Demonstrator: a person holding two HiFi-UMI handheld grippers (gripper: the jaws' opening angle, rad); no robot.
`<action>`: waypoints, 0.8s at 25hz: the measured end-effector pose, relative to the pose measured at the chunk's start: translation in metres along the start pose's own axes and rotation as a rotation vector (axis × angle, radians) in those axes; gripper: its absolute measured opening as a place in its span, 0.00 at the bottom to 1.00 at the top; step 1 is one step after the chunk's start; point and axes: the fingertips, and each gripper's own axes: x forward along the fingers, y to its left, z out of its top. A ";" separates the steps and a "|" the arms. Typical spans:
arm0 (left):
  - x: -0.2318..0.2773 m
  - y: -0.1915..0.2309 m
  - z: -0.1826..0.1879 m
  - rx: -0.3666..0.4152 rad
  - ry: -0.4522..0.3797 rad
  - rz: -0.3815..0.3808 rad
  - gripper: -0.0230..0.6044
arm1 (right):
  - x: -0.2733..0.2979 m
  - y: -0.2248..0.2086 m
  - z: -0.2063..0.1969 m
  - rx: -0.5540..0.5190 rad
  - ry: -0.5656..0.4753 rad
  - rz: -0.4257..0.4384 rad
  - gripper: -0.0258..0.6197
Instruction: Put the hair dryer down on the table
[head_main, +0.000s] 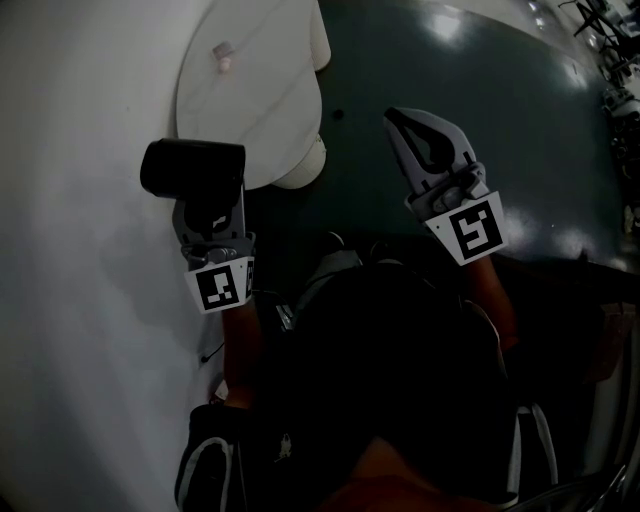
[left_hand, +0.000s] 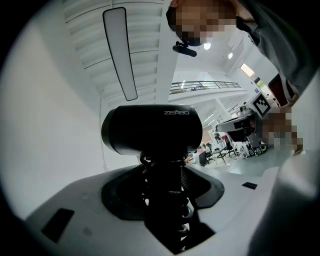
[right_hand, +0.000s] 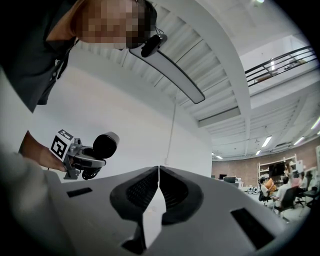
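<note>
My left gripper (left_hand: 165, 175) is clamped on the handle of the black hair dryer (left_hand: 152, 131). Its barrel lies crosswise at 12 o'clock just above the jaws, and a coiled cord (left_hand: 186, 176) runs down beside the handle. My right gripper (right_hand: 159, 172) has its jaws pressed together on nothing. In the head view the dryer is held up at 8 o'clock of the round white table (head_main: 255, 95), by its rim.

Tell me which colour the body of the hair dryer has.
The hair dryer is black; the left gripper view shows it best.
</note>
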 end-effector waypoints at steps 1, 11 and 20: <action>0.003 0.003 0.004 -0.004 0.003 -0.001 0.38 | 0.004 -0.002 0.004 -0.001 -0.002 -0.002 0.05; 0.024 0.040 -0.006 -0.027 -0.042 -0.016 0.38 | 0.042 -0.003 0.009 -0.040 0.023 -0.025 0.05; 0.056 0.071 -0.035 -0.066 -0.036 -0.030 0.38 | 0.082 -0.012 -0.002 -0.067 0.058 -0.035 0.05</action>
